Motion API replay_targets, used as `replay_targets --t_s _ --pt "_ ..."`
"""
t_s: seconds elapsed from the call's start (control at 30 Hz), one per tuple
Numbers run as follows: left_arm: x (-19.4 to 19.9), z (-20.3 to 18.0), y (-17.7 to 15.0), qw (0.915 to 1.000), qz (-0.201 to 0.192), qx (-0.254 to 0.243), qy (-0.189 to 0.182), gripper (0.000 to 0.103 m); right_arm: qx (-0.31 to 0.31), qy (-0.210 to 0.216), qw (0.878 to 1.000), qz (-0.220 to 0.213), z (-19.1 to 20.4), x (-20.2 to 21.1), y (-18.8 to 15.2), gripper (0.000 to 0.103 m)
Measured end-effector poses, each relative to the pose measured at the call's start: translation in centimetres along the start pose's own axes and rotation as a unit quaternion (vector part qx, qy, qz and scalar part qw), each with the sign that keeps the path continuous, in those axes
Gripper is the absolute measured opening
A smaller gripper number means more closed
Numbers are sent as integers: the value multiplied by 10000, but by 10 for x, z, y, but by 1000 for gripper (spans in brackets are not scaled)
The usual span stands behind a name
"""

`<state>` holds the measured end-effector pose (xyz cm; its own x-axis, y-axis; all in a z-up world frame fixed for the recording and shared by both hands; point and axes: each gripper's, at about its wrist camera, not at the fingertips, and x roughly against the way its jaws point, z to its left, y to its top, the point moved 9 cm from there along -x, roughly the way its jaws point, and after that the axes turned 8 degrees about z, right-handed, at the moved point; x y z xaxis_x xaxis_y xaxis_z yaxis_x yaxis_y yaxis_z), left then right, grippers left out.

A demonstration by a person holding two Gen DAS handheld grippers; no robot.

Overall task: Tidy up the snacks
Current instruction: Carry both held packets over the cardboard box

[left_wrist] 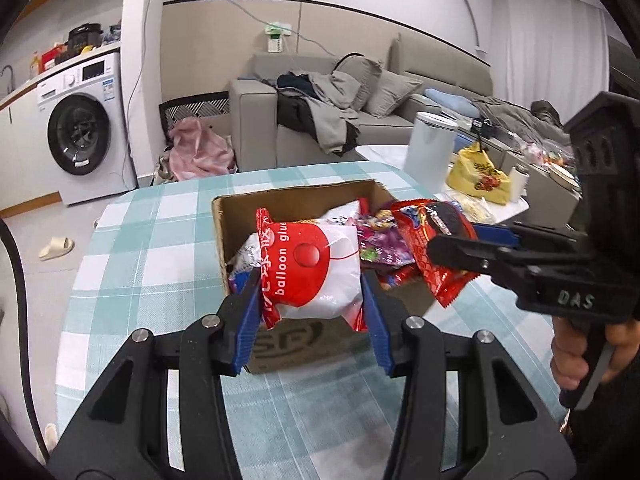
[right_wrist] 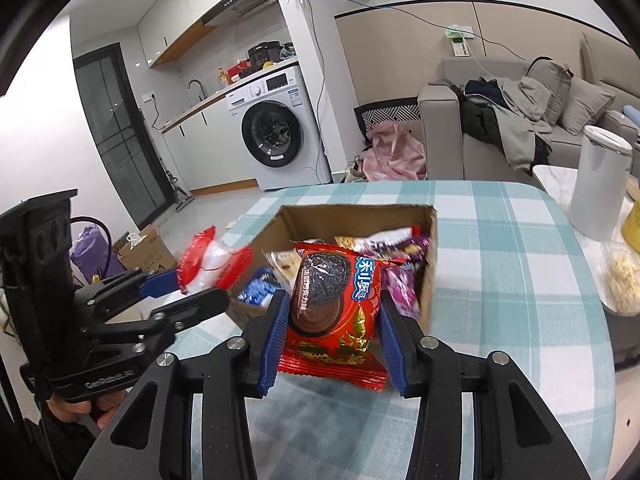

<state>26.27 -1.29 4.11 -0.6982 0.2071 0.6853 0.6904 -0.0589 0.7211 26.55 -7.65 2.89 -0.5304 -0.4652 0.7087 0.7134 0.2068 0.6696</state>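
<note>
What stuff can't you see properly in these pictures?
- Bottom of the cardboard box: in both views the snacks piled inside cover it.
- Last letters on the white and red packet in the left gripper: left wrist view, a crease hides them.
- That same packet: blurred in the right wrist view.
- Back of the red cookie packet in the right gripper: faces away.

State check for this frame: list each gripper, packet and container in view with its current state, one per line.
Left gripper: shut on the red-and-white packet, held above the box.
Right gripper: shut on the red cookie packet.
Cardboard box: open-topped, holding mixed snack packets, standing on the checked table.
White bin: lid closed.
Washing machine: door shut.
</note>
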Motion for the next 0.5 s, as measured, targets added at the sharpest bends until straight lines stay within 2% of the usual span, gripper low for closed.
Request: replay_targets --t_s 0.23,0.5 --pt "-33 21 12 9998 63 142 148 44 12 -19 10000 67 5 -24 14 44" --pt "-62 35 11 9992 117 222 325 44 -7 -130 9998 135 -1 -41 19 44"
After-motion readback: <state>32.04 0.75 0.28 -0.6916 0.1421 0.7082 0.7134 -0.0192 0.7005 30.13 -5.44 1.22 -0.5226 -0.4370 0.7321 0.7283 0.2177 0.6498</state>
